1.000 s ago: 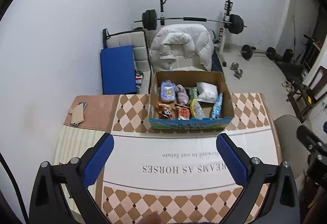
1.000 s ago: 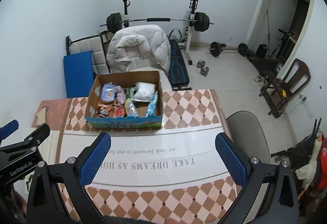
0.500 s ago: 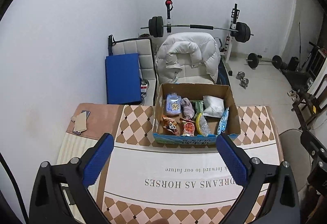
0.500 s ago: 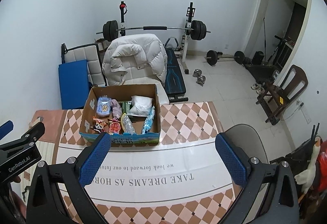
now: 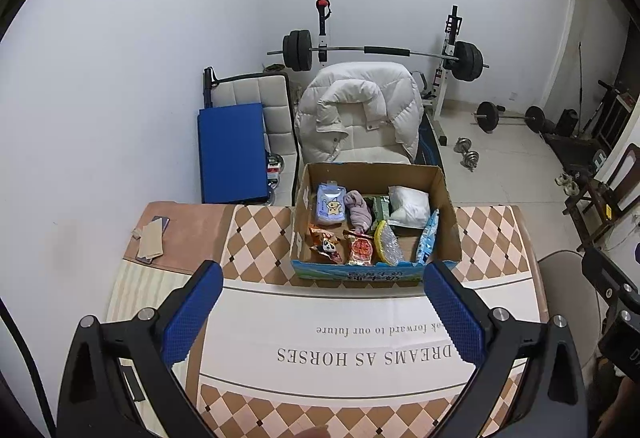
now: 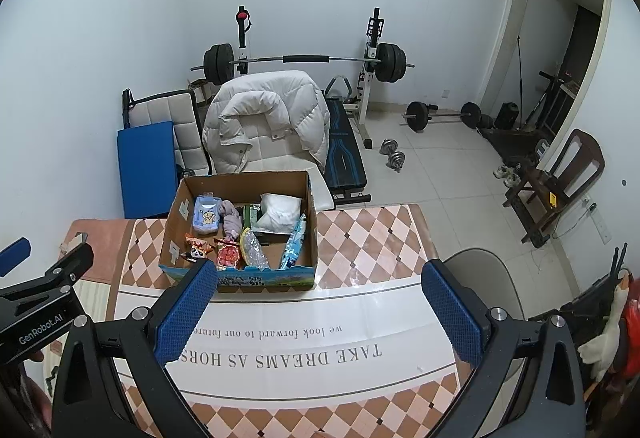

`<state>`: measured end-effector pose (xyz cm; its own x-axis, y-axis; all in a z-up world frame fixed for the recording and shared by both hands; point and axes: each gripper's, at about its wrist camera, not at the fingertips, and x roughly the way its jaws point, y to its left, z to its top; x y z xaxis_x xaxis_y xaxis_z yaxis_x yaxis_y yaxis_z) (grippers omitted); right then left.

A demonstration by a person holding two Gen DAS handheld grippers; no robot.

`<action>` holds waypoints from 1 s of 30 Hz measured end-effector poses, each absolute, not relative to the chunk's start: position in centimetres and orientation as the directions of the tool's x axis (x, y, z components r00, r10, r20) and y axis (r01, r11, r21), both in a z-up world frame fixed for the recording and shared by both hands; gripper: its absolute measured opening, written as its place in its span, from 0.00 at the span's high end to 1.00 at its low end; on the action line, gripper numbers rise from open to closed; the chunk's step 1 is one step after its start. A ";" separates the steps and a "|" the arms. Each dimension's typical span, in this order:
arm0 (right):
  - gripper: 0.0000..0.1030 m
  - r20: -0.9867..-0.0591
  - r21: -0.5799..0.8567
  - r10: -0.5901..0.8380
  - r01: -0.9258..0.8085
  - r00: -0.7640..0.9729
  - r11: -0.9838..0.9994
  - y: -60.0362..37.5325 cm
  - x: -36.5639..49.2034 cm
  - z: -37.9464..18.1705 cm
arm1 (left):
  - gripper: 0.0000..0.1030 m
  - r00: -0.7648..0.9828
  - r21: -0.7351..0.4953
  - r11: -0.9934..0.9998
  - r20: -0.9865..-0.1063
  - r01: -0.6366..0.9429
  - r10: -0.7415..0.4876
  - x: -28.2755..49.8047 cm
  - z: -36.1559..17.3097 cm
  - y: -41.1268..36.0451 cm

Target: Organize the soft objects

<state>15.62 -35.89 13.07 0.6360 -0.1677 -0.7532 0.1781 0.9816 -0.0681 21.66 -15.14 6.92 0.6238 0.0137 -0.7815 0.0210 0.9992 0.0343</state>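
Observation:
A cardboard box (image 5: pixel 444 198) (image 6: pixel 176 214) stands at the table's far edge. In it lie a blue tissue pack (image 5: pixel 330 204) (image 6: pixel 207 216), a rolled purple cloth (image 5: pixel 358 212) (image 6: pixel 231 219), a white pouch (image 5: pixel 410 207) (image 6: pixel 280 214), snack packets (image 5: pixel 362 248) (image 6: pixel 229 256) and a light blue packet (image 5: pixel 428 238) (image 6: pixel 294 242). My left gripper (image 5: pixel 320 312) is open and empty, held above the table short of the box. My right gripper (image 6: pixel 316 312) is open and empty, to the right of the box's front.
The table (image 5: pixel 260 238) has a checked cloth with a printed white band. A phone and cardboard scrap (image 5: pixel 152 234) lie at its far left. Behind stand a chair with a white jacket (image 5: pixel 360 114), a barbell rack (image 5: pixel 380 50), a blue mat (image 5: pixel 232 150). A grey chair (image 6: pixel 480 274) sits right.
Both grippers have drawn back and risen from the table, so the box sits farther off and lower in view. The jaws have stayed open.

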 end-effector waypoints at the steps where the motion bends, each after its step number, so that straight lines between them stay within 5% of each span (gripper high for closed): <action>1: 0.00 -0.752 -0.065 -0.164 0.176 0.638 0.982 -36.0 15.7 13.2 | 0.00 0.625 0.036 0.999 -0.781 0.022 0.014 21.6 6.9 -15.2; 30: 0.00 -0.746 -0.061 -0.142 0.146 0.651 0.987 -35.9 15.5 14.3 | 0.00 0.631 0.039 0.998 -0.776 0.043 0.003 21.2 8.2 -15.3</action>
<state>15.49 -35.89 14.30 0.6508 -0.1424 -0.7458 0.1465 0.9874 -0.0607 21.23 -15.32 8.22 0.6308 0.0029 -0.7759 0.0432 0.9983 0.0389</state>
